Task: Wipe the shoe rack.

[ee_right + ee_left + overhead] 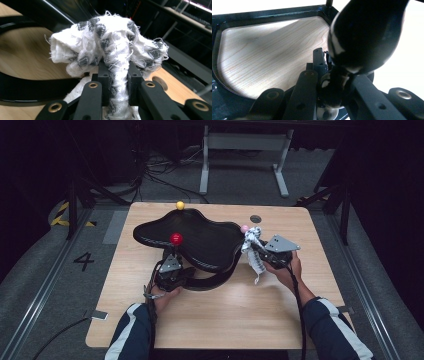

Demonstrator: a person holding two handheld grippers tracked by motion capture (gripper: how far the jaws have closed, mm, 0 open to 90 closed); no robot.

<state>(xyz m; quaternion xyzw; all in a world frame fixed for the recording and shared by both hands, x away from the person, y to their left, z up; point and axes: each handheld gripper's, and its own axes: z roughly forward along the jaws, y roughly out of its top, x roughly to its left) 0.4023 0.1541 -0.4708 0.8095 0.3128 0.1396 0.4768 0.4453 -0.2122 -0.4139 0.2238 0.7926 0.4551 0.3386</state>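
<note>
Frayed white-grey cloth (110, 47) bunches in right claw (117, 75); left claw (332, 82) clamps glossy black tray (200, 240).

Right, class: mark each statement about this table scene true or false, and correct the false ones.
1. The right claw is clamped on a white cloth with grey patches. True.
2. The large black tray lies flat on the table. False: it is lifted and tilted, so the wood shows beneath it in the left gripper view.
3. The left claw hangs open with nothing between its jaws. False: it is shut on the black tray's edge.
4. A yellow ball sits at the far edge of the table. True.
5. The cloth is spread out flat on the table. False: it is bunched and held up beside the tray.
</note>
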